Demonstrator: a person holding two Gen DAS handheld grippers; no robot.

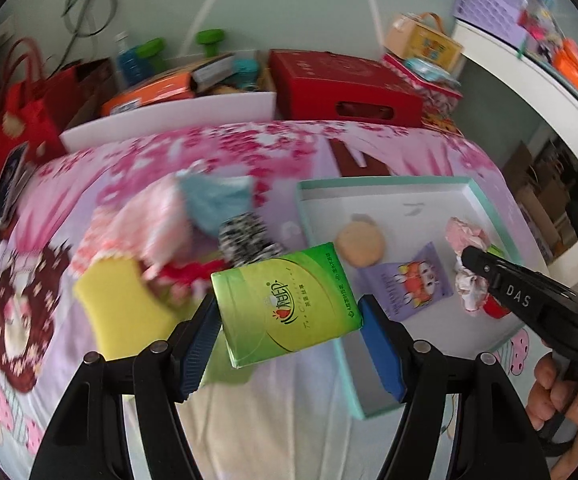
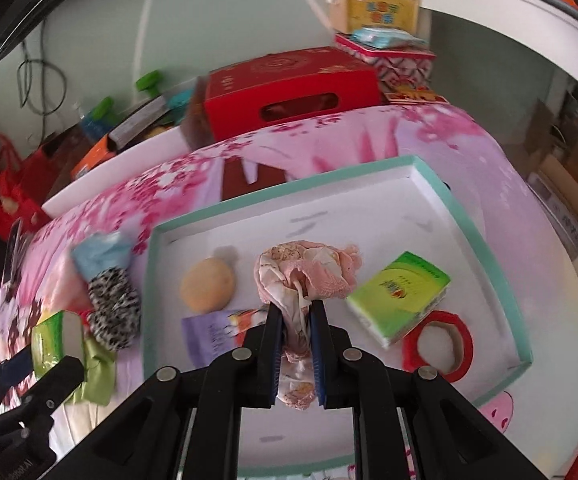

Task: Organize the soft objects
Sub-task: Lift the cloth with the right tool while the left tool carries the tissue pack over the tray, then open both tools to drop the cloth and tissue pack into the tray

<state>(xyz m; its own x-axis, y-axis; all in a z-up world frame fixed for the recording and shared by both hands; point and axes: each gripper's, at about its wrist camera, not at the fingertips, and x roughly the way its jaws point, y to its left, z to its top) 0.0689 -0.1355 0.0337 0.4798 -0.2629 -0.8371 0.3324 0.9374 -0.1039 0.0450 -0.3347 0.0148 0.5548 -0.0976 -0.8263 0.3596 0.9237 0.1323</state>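
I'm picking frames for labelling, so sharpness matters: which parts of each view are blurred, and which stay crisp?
Left wrist view: the green tissue pack and the left gripper are crisp, while the pile of cloths and the bedsheet smear. Right wrist view: the pink cloth in the right gripper is sharp; the far clutter softens; both views bow at the rim.

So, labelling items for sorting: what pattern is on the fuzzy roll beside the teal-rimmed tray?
Black-and-white leopard-like spots on the fuzzy roll, clearest in the right wrist view.

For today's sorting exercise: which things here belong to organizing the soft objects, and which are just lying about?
Job:
green tissue pack
pink cloth
teal-rimmed box
round beige pad
leopard-print cloth
yellow sponge

Lying about:
red carton
red tape roll
yellow carry box
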